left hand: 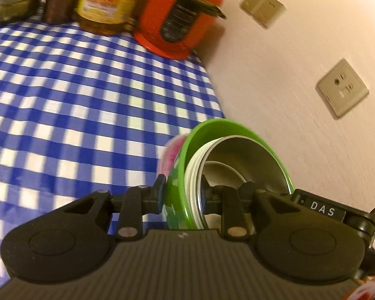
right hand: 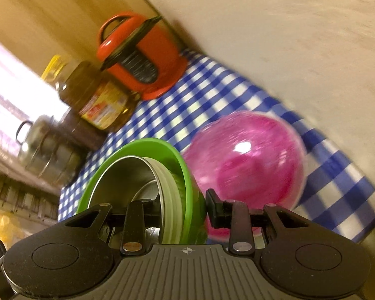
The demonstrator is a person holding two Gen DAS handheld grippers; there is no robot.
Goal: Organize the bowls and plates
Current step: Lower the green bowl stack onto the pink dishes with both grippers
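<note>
Two nested bowls (left hand: 237, 155) sit clamped at opposite rims between both grippers' fingers (left hand: 162, 192) (right hand: 213, 206), pink bowl (right hand: 247, 160) just right of them, not yet stacked.

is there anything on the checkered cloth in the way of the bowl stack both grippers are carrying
Nothing visible right ahead. The left gripper and right gripper clamp the green bowl. A pink bowl sits beside it; the red cooker stands farther back.

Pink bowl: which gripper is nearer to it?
Right. The right gripper, clamped on the green bowl, has the pink bowl right beside it; from the left gripper only a sliver shows past that bowl.
</note>
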